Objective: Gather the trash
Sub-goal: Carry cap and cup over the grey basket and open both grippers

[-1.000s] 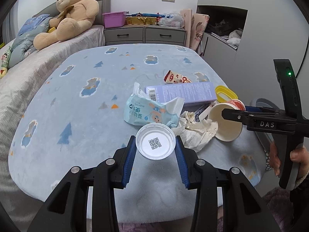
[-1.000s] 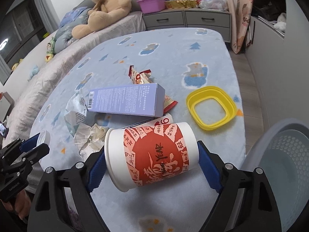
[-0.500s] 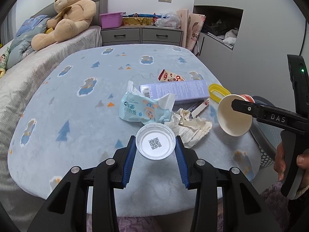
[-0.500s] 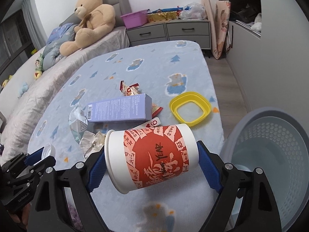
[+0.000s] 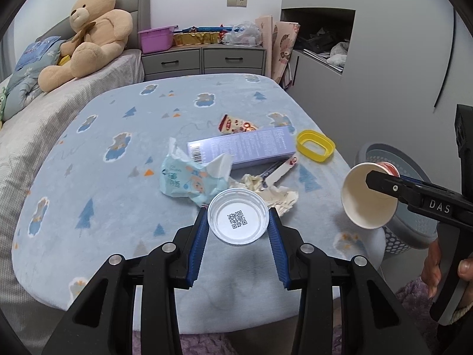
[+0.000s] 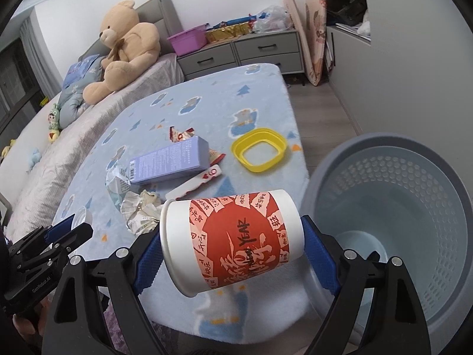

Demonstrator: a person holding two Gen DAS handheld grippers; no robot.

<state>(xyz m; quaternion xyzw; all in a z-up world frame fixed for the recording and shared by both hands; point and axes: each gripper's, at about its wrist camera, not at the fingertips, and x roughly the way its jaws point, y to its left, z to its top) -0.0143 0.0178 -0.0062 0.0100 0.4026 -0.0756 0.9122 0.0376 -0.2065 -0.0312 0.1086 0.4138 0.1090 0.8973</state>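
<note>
The right gripper (image 6: pixel 233 247) has its jaws closed on a red paper cup (image 6: pixel 236 239), held sideways above the bed edge, just beside the grey basket (image 6: pixel 414 201). The left gripper (image 5: pixel 238 222) has its jaws clamped on a white lid (image 5: pixel 238 217), held above the blanket (image 5: pixel 118 177). The visible basket interior appears empty. Remaining on the bed: purple box (image 5: pixel 242 148), yellow ring (image 5: pixel 315 145), wipes packet (image 5: pixel 186 177), crumpled paper (image 5: pixel 278 195), snack wrapper (image 5: pixel 233 124). Collection is judged at an early stage.

Blue-blanketed bed (image 5: pixel 97 183): purple box (image 5: pixel 242 147), wrappers (image 5: pixel 192 177).
</note>
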